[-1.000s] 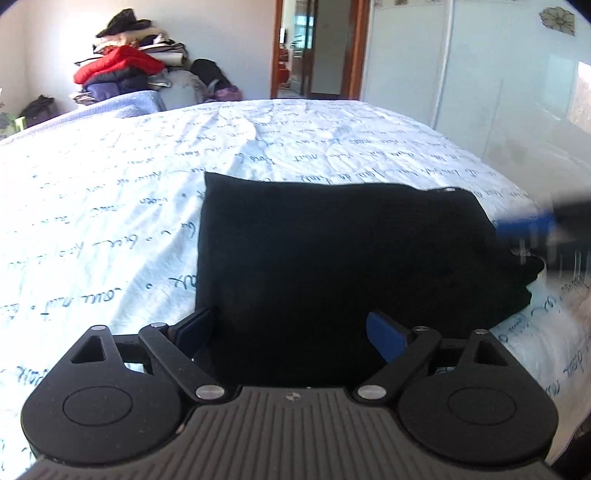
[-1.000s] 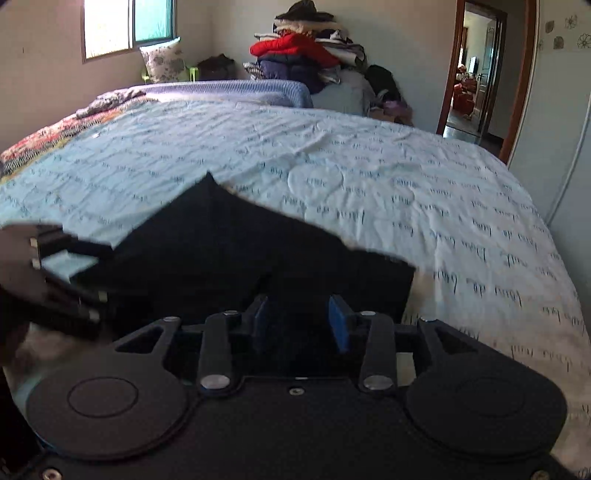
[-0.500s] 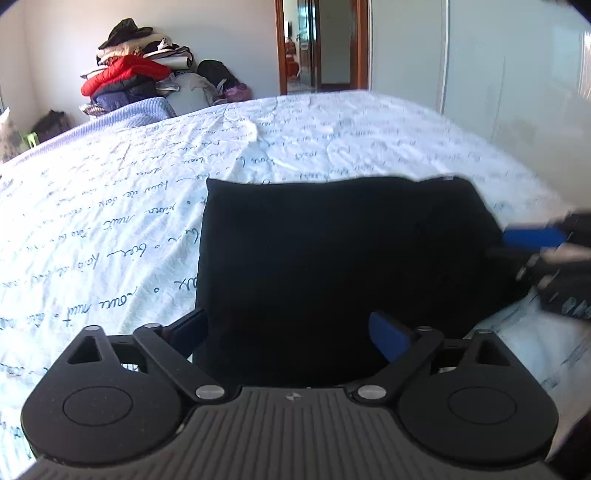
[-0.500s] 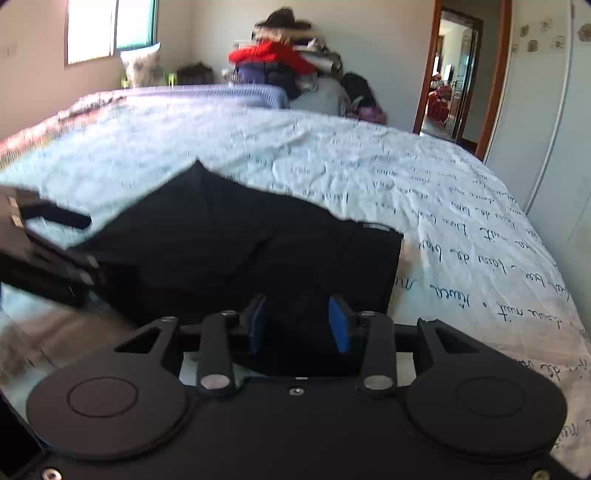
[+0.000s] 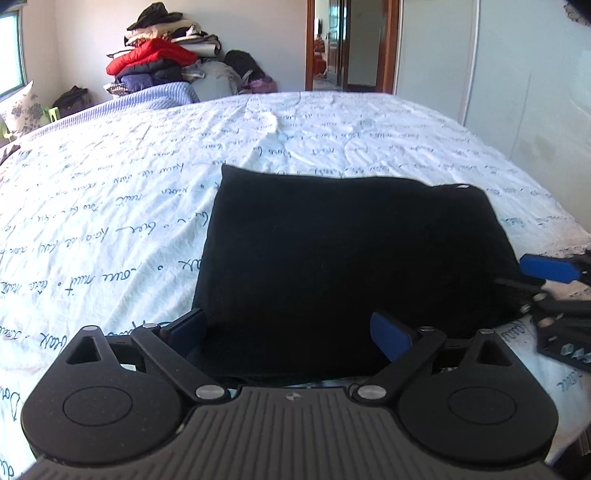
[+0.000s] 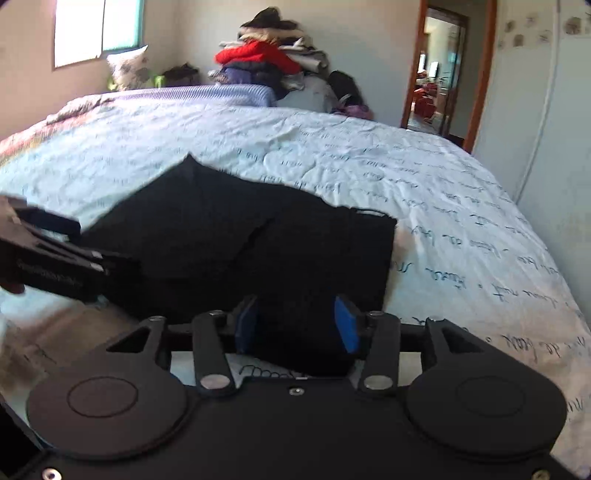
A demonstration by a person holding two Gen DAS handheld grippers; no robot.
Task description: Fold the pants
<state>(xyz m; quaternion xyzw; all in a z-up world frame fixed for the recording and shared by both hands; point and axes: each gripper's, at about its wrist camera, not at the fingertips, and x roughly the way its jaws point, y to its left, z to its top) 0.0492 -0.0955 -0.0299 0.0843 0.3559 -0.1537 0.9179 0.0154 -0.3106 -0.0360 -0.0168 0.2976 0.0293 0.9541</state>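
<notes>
The black pants lie folded into a thick rectangle on the bed. My left gripper is open wide, its blue pads at the near edge of the fold, holding nothing. The right gripper shows in the left wrist view at the fold's right edge. In the right wrist view the pants fill the middle. My right gripper is open, its pads either side of the near edge of the cloth without pinching it. The left gripper shows at the left.
The bed has a white sheet with blue handwriting print. A pile of clothes with a red jacket stands beyond the far end. A doorway is at the back, a white wardrobe on the right and a window on the left.
My right gripper has opened wider and drawn back a little from the fold's edge. Both views have shifted slightly. The pants lie still and my left gripper stays open.
</notes>
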